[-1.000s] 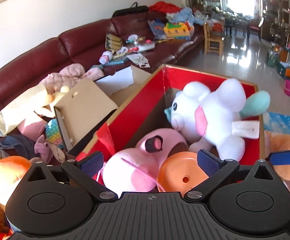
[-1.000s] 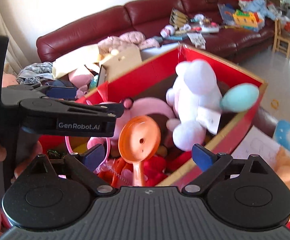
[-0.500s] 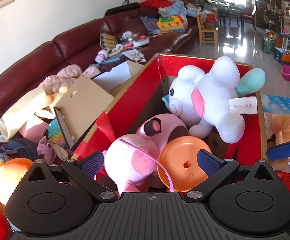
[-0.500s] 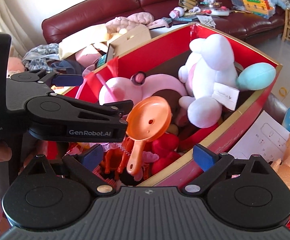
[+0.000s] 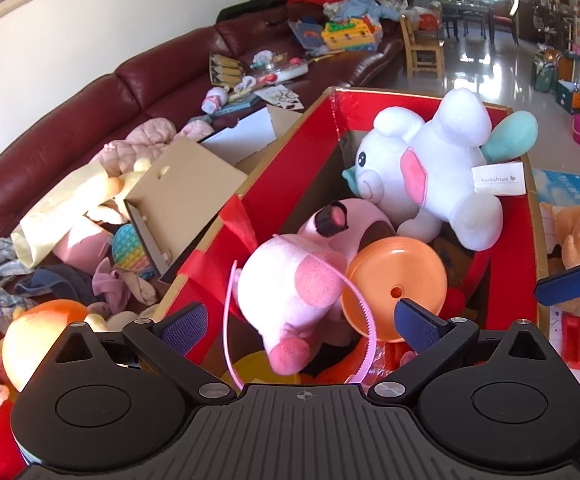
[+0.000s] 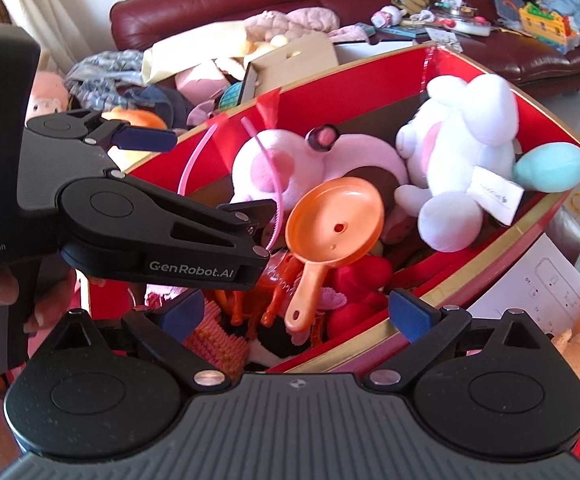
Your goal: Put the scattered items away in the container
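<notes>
A dark red leather sofa [image 5: 162, 76] runs along the wall. On it lie books, toys, clothes and 1 pink jacket [image 5: 138, 148].

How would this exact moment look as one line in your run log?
left gripper: open, empty, over red box | right gripper: open, empty | in box: white plush, pink plush, orange toy pan

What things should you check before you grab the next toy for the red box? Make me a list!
1. Left gripper open, nothing in it: ok.
2. Right gripper open, nothing in it: ok.
3. Red box has room left: not ok, toys are piled near the rim.
4. White plush sits safely inside: cannot tell, its teal part sticks out over the rim.
5. Toys remaining outside: ok, an orange plush lies beside the box.
6. The grippers are apart: ok, no touching seen.
</notes>
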A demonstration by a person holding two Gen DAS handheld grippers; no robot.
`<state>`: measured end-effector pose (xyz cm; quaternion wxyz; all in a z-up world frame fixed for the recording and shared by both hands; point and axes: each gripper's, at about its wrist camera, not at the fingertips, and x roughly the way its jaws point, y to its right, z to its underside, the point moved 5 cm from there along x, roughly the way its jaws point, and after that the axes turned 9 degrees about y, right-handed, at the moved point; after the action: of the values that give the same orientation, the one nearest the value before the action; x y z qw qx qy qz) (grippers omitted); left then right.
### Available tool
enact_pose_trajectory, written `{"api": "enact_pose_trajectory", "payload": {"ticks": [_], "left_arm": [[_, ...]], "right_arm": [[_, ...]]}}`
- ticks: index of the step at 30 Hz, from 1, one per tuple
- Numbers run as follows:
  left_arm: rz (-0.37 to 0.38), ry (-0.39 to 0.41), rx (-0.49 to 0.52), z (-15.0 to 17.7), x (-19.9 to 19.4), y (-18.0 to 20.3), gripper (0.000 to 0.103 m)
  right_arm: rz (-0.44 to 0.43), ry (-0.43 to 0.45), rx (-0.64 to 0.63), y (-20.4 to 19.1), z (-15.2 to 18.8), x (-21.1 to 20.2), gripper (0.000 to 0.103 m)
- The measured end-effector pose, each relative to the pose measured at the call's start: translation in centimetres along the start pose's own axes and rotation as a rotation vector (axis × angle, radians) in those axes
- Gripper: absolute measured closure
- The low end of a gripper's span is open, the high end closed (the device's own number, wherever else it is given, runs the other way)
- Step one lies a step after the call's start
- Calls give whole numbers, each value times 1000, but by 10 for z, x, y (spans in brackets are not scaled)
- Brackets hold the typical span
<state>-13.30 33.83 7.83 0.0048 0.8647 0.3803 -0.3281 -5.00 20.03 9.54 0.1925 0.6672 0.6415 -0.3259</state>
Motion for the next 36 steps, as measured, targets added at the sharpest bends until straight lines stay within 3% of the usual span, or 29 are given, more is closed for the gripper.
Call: {"api": "enact_pose_trajectory", "payload": {"ticks": [8, 26, 36], "left_arm": [[2, -51, 46, 26, -2, -5, 0], [24, -181, 56, 75, 17, -8, 0], [89, -191, 136, 83, 18, 4, 0]], "right_arm": [[6, -41, -80, -12, 6, 8, 1], [29, -193, -453, -40, 26, 53, 1], [78, -229, -476, -25, 33, 65, 1]]}}
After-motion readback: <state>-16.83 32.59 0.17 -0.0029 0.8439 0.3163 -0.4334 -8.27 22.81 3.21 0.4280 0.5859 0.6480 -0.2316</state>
